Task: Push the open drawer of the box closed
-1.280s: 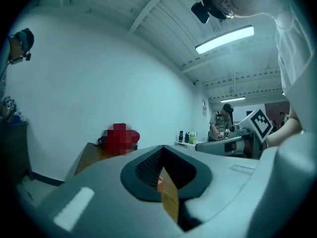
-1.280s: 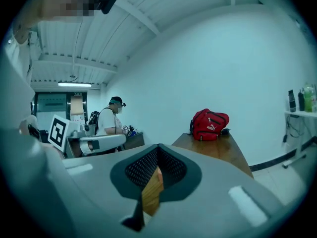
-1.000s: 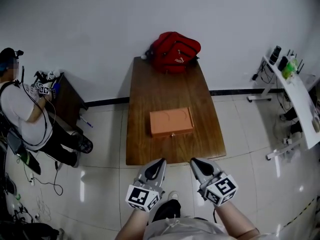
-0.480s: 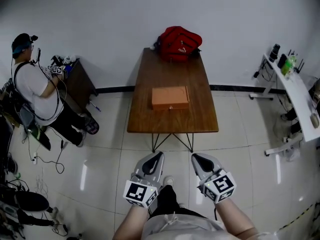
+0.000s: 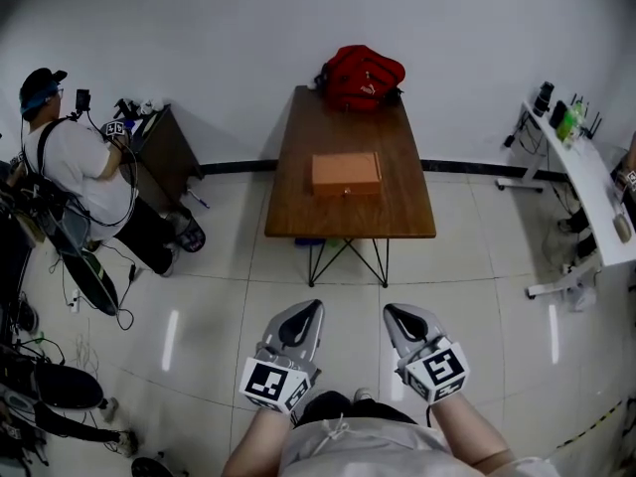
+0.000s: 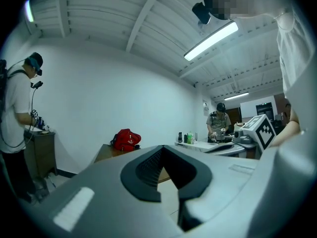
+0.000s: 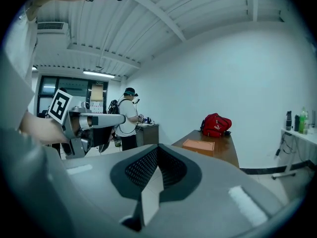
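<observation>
Box (image 5: 346, 174) lay far ahead on the table (image 5: 409, 219), centred between left tongs (image 5: 314, 308) and right tongs (image 5: 391, 312), both clenched empty.

A red bag (image 5: 363, 78) sits at the wooden table's (image 5: 397, 217) far end. Left, a person (image 5: 75, 167) stands at a dark cabinet (image 5: 169, 152). Right, a white desk (image 5: 586, 192) holds bottles.

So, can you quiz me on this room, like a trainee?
1. What lies at the far end of the table? A) lamp B) red bag C) laptop
2. True or false: the left gripper touches the box.
3. Fill in: the jaws of the right gripper are ____ (apart or together).
Key: 1 B; 2 false; 3 together.
</observation>
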Available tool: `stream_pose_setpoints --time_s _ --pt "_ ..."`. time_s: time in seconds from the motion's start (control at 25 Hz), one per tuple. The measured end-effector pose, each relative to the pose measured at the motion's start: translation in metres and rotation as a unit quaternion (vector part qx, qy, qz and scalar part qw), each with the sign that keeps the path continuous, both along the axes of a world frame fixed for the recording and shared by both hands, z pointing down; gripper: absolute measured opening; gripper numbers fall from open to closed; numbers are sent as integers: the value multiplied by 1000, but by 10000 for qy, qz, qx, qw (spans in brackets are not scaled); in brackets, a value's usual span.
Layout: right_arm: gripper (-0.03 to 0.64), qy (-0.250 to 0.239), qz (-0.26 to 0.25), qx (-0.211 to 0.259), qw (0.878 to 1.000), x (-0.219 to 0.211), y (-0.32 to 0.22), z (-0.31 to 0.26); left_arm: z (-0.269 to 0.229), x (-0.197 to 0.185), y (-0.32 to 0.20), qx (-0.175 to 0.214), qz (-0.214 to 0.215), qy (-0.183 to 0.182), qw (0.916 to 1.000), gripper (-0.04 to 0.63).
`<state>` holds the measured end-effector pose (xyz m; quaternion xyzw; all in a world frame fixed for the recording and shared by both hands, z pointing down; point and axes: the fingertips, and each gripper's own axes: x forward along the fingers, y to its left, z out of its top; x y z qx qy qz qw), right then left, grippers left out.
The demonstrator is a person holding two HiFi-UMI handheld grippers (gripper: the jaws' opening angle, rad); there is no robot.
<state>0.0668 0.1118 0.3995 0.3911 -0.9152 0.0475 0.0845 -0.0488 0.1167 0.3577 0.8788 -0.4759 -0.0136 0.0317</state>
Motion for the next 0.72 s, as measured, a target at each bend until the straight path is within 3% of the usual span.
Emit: stream_pose_setpoints --time_s 0.36,0.6,0.72 --pt "0 -347 523 32 9980 -35 1 -28 -21 -47 1 57 215 -201 9996 8" --pt "0 -213 572 131 9981 -55 6 -25 -19 -62 4 172 299 -391 9986 8" --pt "0 -148 556 168 9982 -61 8 -23 -17 -63 6 207 364 -303 9987 8"
